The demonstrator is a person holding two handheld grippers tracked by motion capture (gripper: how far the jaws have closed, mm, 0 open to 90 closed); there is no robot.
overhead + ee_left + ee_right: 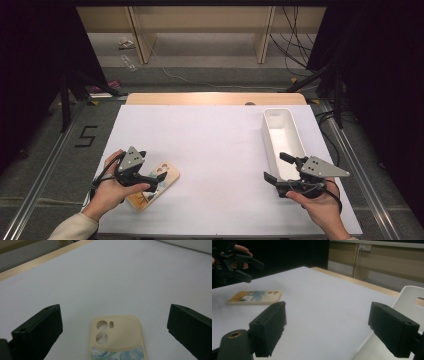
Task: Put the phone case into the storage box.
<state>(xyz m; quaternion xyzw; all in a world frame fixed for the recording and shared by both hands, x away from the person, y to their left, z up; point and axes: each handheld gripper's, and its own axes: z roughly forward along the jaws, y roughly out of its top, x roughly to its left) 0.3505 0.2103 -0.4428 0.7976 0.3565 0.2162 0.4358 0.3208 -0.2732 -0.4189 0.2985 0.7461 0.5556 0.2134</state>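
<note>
Left tool (150,178), lower left of the high view: jaws wide apart, nothing between the pads. Flat cream phone case with blue-and-tan painted print (155,186) lies on the white counter (210,150) directly under and just ahead of this tool. In the left gripper view the phone case (116,336) sits midway between the two jaws, camera cut-outs at the far end, long axis running straight away from the tool. Judgement: jaws straddle the short width, so a descent and close would take it by its long edges.

Right tool (280,170), lower right: jaws also apart, holding nothing, beside the near end of a long white plastic tray (292,117). Phone case well apart from it; left hand (112,192) is clearly nearer.
</note>
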